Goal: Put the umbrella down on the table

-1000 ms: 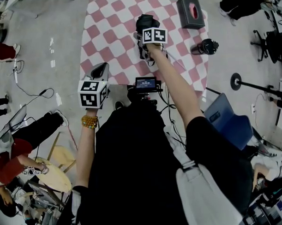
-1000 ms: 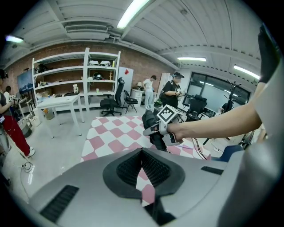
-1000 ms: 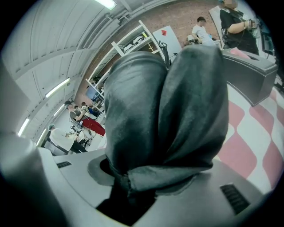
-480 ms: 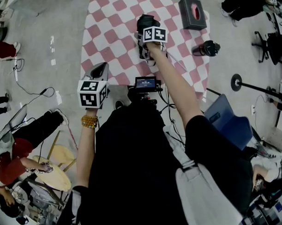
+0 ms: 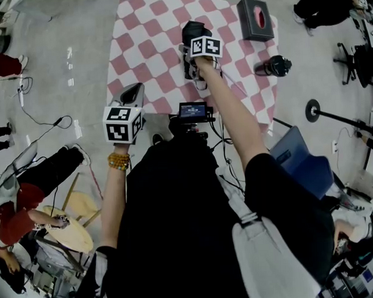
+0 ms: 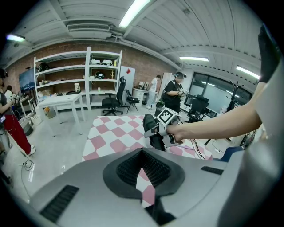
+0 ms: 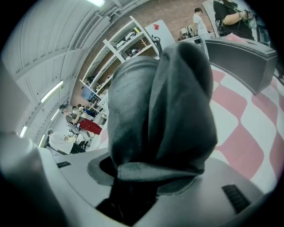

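Observation:
A dark folded umbrella (image 5: 193, 28) is held over the middle of the pink-and-white checkered table (image 5: 146, 37). My right gripper (image 5: 194, 42) is shut on it. In the right gripper view the umbrella (image 7: 164, 102) fills the space between the jaws of the right gripper (image 7: 146, 177) and hides the pads. Whether its tip touches the cloth I cannot tell. My left gripper (image 5: 132, 87) hangs over the table's near left corner, shut and holding nothing. Its left gripper view shows the left gripper (image 6: 142, 153) with pads meeting, and the umbrella (image 6: 153, 128) beyond.
A dark tissue box (image 5: 254, 17) stands at the table's far right corner. A black bottle (image 5: 272, 65) lies near the right edge. A camera (image 5: 192, 111) sits at the person's chest. People sit on the floor at left, and a round-based stand (image 5: 312, 108) is at right.

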